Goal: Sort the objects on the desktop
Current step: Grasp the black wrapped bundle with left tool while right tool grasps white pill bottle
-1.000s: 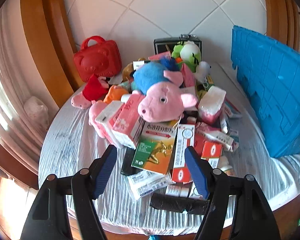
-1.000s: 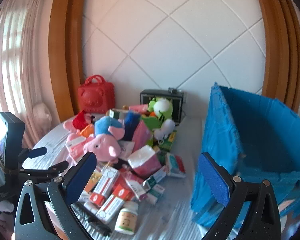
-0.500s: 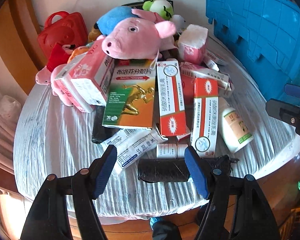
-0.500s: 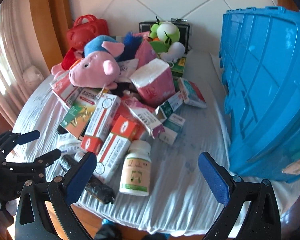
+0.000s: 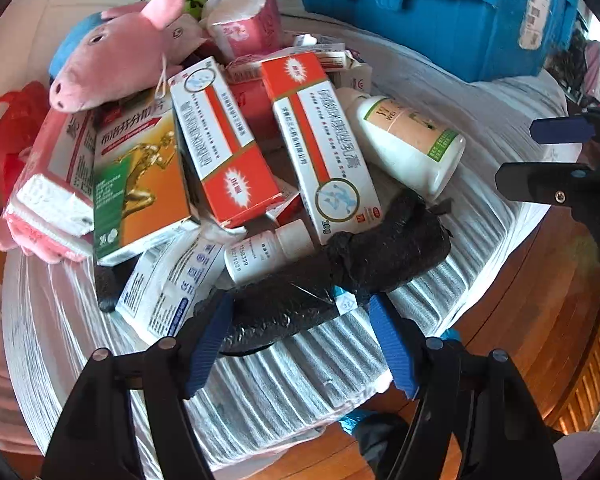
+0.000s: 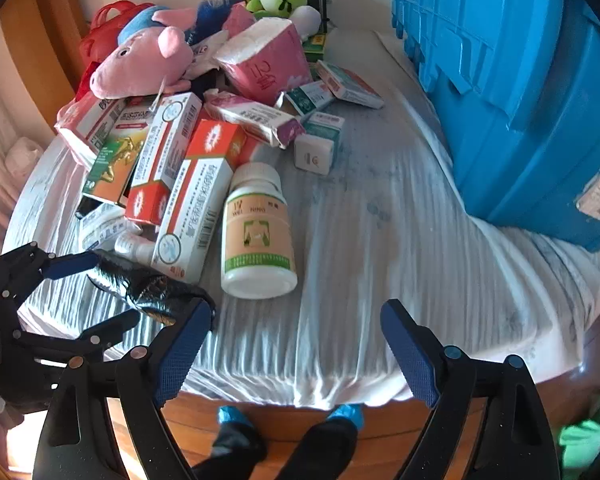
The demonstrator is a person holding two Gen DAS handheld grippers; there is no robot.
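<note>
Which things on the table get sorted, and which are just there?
To sort:
pink pig toy
white pill bottle
orange-and-white boxes
black bag roll
tissue pack
blue crate, probably where they go

Just there:
white tablecloth
wooden table edge
person's blue shoe covers

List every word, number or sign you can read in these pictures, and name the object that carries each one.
"WEI NING": large white pill bottle.
"20g": end of the long orange and white box.
"CE": white packet by the small bottle.
"CE": end face of the small teal and white box.
Chinese print on the boxes, the small white bottle's digits and the blue crate's sticker: too small or blurred.
</note>
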